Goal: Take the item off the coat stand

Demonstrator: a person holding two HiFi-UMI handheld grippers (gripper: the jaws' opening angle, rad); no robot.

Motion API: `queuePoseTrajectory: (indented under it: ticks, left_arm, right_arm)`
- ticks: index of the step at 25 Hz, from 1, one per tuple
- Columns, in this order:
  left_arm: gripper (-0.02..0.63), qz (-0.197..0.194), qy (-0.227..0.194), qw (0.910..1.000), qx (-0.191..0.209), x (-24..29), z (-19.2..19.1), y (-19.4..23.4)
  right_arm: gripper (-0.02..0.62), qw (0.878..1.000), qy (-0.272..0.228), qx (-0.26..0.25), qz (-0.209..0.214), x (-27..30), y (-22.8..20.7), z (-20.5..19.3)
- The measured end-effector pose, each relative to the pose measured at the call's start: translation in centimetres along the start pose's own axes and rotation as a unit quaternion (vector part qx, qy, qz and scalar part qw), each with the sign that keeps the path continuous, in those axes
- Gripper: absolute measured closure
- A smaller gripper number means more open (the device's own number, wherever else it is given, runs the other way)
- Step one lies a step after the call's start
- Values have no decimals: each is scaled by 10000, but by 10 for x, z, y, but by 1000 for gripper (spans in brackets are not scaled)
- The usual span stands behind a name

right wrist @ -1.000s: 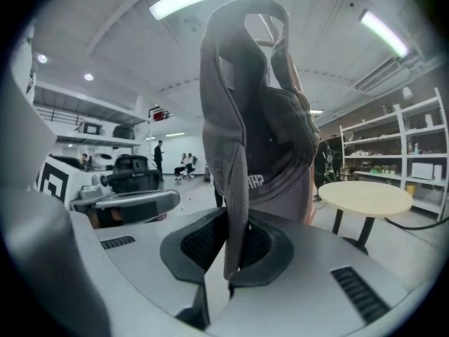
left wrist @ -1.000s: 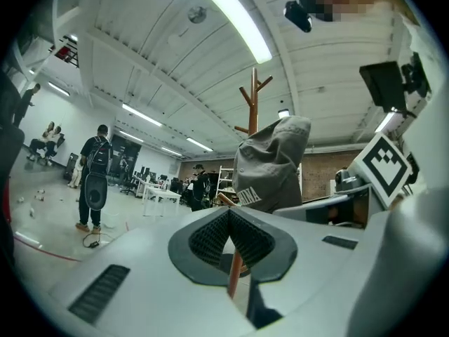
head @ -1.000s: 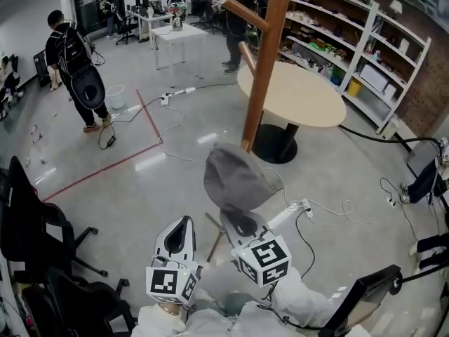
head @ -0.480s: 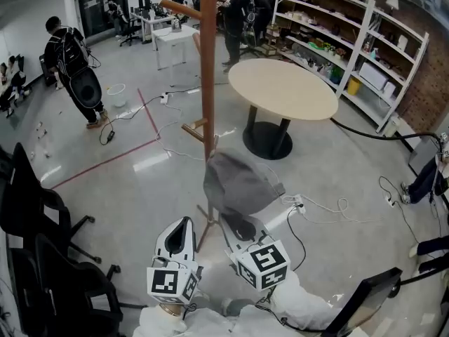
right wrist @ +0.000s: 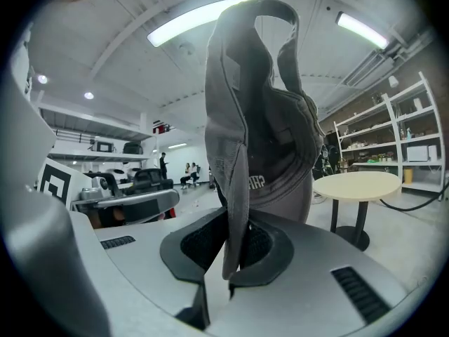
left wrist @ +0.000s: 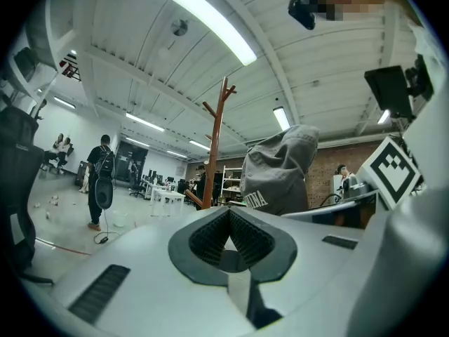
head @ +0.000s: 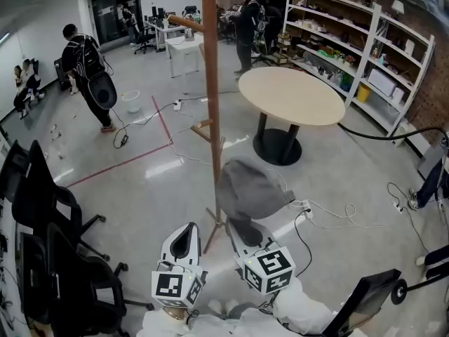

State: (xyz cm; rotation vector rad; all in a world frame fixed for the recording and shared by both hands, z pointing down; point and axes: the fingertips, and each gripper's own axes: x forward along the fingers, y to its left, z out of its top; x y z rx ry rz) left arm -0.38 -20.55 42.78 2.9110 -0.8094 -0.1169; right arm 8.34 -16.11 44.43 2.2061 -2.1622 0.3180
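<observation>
The coat stand [head: 211, 104] now rises upright just left of the grey cap [head: 251, 192], where a second ago it slanted behind it. The cap hangs clear of every peg with its edge clamped in the right claw [right wrist: 235, 248], so the removal looks done. The left claw [left wrist: 228, 237] is closed on nothing. The stand's low peg [head: 201, 128] is the nearest snag, and floor cables [head: 330, 209] lie beyond.

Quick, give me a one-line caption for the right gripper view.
Right gripper clamps a grey cap by its edge, the cap rising above the jaws, round table behind.

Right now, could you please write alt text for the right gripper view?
The right gripper is shut on the edge of a grey cap that fills the middle. A round table and shelves stand behind, at right.
</observation>
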Motion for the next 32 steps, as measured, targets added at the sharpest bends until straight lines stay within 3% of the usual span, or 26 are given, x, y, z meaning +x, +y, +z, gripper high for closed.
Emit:
queuePoseTrajectory:
  ticks: [9, 32]
  left_arm:
    - [603, -76, -44, 9999, 98, -9, 8, 7]
    - [603, -147, -164, 9997, 49, -16, 12, 5]
  right_arm:
    - [571, 9997, -231, 69, 6, 4, 16, 6]
    - [570, 9998, -165, -91, 30, 4, 28, 2]
